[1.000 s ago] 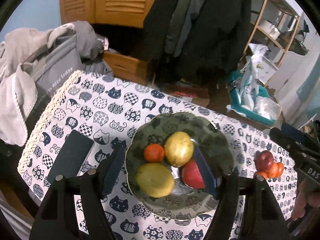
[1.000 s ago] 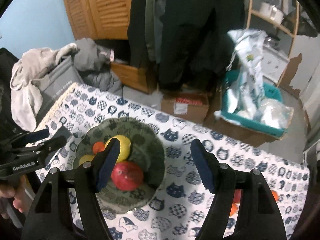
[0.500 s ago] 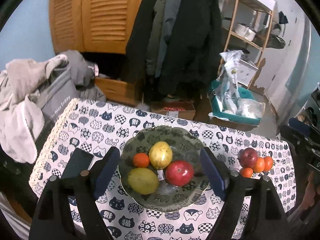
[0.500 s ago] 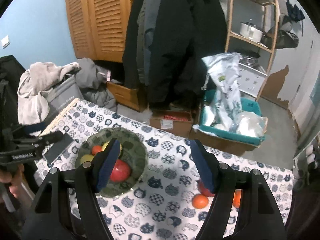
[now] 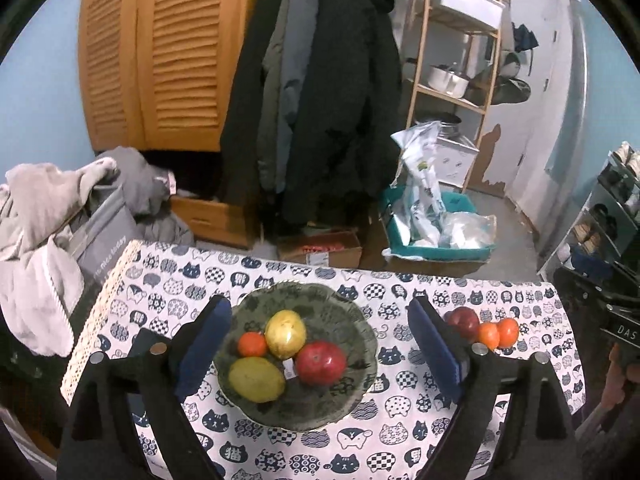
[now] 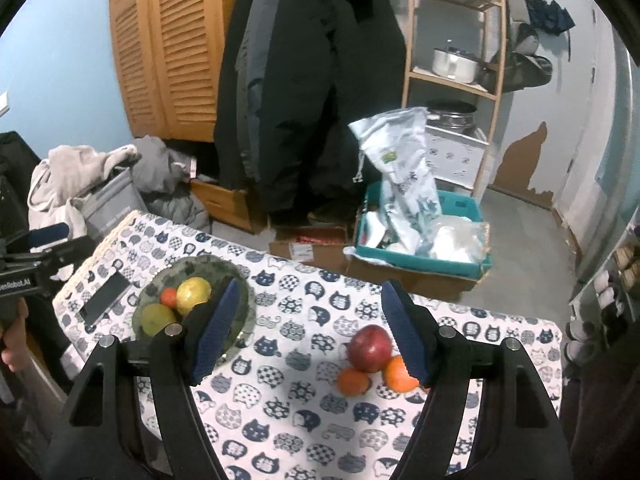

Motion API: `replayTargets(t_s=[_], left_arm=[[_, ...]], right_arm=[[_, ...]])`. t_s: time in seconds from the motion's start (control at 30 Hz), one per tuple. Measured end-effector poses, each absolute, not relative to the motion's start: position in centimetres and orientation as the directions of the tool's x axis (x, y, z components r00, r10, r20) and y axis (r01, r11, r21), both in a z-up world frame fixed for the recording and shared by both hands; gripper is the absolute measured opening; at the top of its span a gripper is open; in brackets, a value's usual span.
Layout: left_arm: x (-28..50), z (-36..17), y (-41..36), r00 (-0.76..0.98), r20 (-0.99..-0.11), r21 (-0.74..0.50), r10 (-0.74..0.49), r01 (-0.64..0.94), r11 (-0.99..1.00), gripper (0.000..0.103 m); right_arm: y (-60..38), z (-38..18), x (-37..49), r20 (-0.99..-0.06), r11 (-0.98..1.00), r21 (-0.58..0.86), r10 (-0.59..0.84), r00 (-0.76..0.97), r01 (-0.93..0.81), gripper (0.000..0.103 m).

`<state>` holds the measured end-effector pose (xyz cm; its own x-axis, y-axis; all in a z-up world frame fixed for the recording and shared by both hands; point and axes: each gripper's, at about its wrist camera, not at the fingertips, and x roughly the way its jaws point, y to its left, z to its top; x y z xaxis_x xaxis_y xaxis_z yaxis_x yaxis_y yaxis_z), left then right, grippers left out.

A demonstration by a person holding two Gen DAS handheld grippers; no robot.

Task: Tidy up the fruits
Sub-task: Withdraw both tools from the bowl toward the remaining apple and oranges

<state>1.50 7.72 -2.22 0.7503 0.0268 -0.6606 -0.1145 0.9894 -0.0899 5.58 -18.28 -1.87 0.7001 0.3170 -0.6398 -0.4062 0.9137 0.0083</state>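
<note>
A dark green plate (image 5: 352,392) sits on the cat-print tablecloth and holds two yellow-green fruits (image 5: 256,378), a small orange (image 5: 252,344) and a red apple (image 5: 320,362). The plate also shows in the right wrist view (image 6: 160,280). A second red apple (image 6: 370,346) and two small oranges (image 6: 352,380) lie on the cloth at the right; they also show in the left wrist view (image 5: 462,318). My left gripper (image 5: 318,350) is open and empty, high above the plate. My right gripper (image 6: 308,332) is open and empty, above the cloth between plate and loose fruit.
A dark phone (image 6: 104,296) lies on the cloth left of the plate. Behind the table are hanging coats (image 5: 320,100), a laundry pile (image 5: 60,216), cardboard boxes (image 6: 308,246), a teal bin with bags (image 6: 420,232) and a wooden shelf (image 6: 452,60).
Both grippers have risen and pulled back from the table, so plate and fruit look smaller. The loose apple and oranges have come into the right wrist view. The fruit has not moved.
</note>
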Motion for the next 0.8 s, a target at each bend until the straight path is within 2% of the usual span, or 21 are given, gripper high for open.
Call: replayTargets(t_s=[0.37, 0.8], left_arm=[[2.3, -1.5, 3.8, 0.767, -0.642, -0.058, -0.001, -0.047, 0.997, 0.095], [4.5, -2.5, -1.4, 0.736, -0.674, -0.027, -0.053, 0.046, 0.999, 0.095]], right_arm=[[-22.9, -2.4, 5.3, -0.647, 0.943, 0.019, 0.266, 0.715, -0.334, 0.074], [-27.6, -3.6, 5.7, -0.67, 0.967, 0.028, 0.206, 0.714, -0.253, 0.074]])
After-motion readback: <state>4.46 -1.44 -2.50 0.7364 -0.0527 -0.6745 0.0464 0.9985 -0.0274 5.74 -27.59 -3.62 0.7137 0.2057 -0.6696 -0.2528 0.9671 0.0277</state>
